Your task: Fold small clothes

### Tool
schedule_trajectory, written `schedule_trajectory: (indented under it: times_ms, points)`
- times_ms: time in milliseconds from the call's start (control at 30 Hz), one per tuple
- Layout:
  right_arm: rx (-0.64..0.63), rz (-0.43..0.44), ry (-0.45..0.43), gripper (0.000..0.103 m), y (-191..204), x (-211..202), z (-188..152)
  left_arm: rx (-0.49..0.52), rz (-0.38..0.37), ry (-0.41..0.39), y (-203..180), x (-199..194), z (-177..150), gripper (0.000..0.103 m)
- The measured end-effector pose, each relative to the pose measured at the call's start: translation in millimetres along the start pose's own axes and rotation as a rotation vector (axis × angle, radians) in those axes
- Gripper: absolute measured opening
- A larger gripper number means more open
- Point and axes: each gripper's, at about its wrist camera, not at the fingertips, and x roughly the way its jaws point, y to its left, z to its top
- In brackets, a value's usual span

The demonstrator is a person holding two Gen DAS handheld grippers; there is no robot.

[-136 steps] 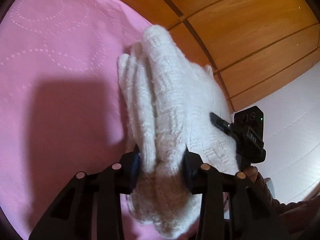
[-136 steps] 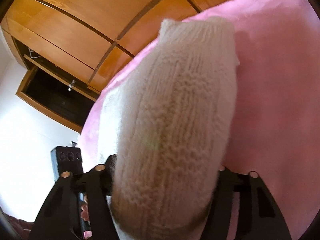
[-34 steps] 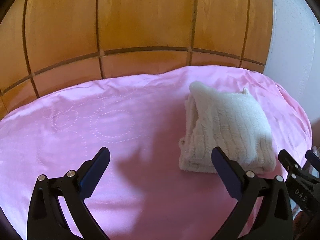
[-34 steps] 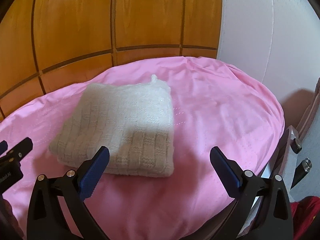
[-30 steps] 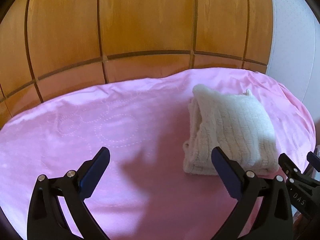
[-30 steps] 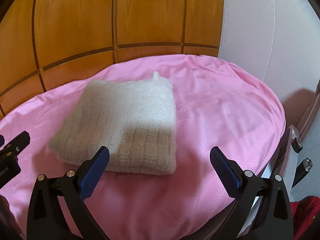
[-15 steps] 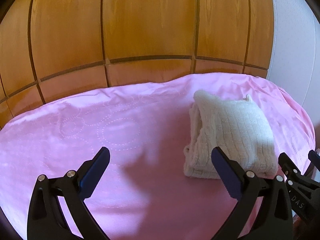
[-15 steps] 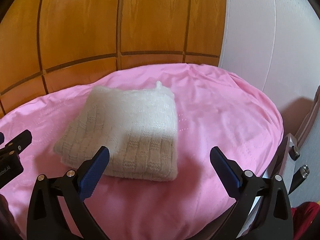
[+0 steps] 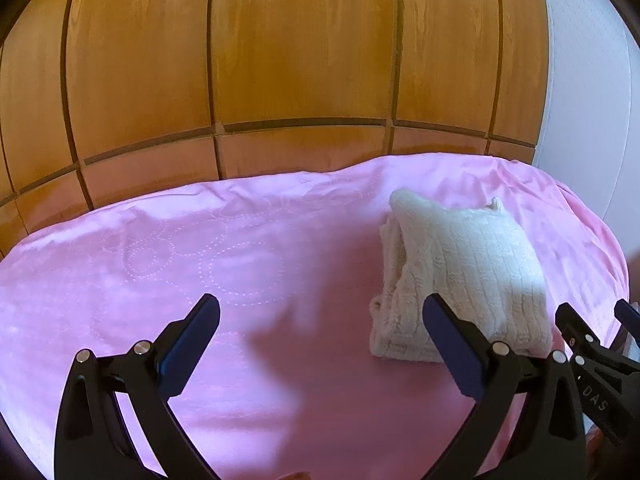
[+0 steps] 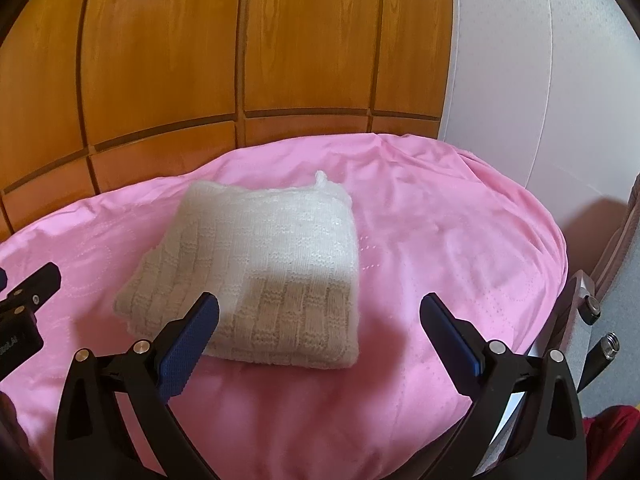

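A cream knitted garment (image 9: 464, 276) lies folded into a thick rectangle on the pink bedspread (image 9: 168, 264), right of centre in the left wrist view. In the right wrist view the same folded knit (image 10: 264, 268) sits left of centre. My left gripper (image 9: 320, 312) is open and empty, pulled back above the spread, with the knit just past its right finger. My right gripper (image 10: 319, 310) is open too, hovering over the knit's near right corner without touching it. The tip of the right gripper (image 9: 592, 344) shows at the left wrist view's right edge.
Wooden wardrobe panels (image 9: 280, 72) rise behind the bed. A white wall (image 10: 552, 80) stands to the right. The bedspread (image 10: 460, 240) drops off at its right edge, where metal fittings (image 10: 592, 308) and something dark red (image 10: 612, 440) show.
Both grippers have let go of the knit, which they held 4.5 s ago, and drawn back. Over the last second the views only tilt slightly; the folded knit stays put.
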Motion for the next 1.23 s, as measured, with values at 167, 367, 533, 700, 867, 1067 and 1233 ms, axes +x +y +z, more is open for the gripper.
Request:
schedule_trajectory:
  times_ms: [167, 367, 533, 700, 867, 1067, 1233]
  points:
    - [0.0, 0.003, 0.0, 0.1, 3, -2, -1, 0.0, 0.001, -0.001, -2, -2, 0, 0.101]
    - [0.0, 0.009, 0.004, 0.1, 3, -2, -3, -0.002, -0.002, -0.006, -4, -5, 0, 0.101]
    - [0.001, 0.01, 0.001, 0.1, 2, -1, -2, 0.0, -0.005, -0.009, -7, -9, -1, 0.101]
    - [0.0, 0.012, 0.004, 0.1, 2, -1, -4, 0.01, -0.013, -0.015, -10, -12, -2, 0.101]
    - [0.001, 0.01, 0.013, 0.1, 3, -2, -7, 0.007, -0.027, -0.011, -8, -12, -2, 0.101]
    - [0.005, 0.001, 0.017, 0.1, 4, 0, -8, 0.002, -0.03, 0.028, -6, -2, -4, 0.101]
    - [0.022, -0.02, 0.003, 0.1, -2, 2, -2, -0.023, -0.015, 0.034, 6, 5, -9, 0.101]
